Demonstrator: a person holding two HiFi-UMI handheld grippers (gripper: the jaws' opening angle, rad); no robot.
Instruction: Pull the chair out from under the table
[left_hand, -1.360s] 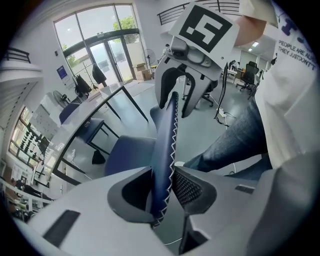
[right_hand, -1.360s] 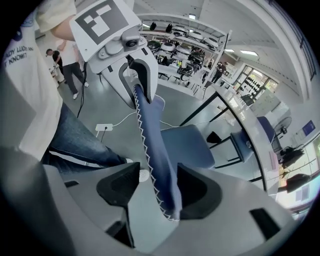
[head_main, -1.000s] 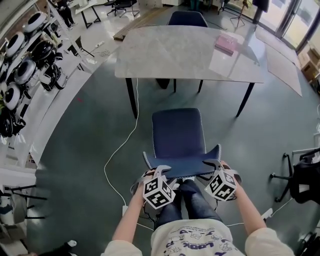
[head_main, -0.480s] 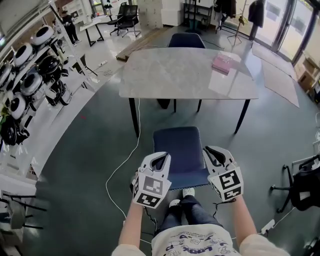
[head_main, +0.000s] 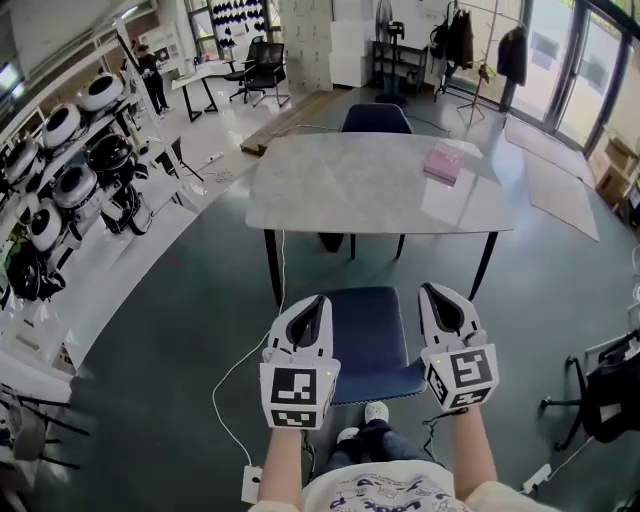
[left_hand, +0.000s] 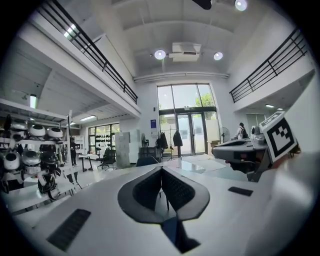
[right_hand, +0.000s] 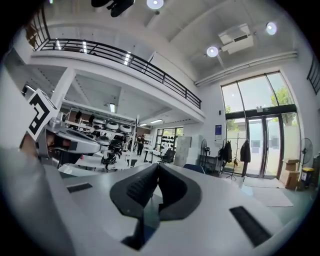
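the blue chair was seen drawn clear of the grey table, close to the person's feet. over its seat the left gripper and right gripper were held level, their jaws just brought together with nothing gripped between them.

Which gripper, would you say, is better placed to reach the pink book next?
Likely right: the right gripper hangs on the side of the grey table where the flat pink book lies.
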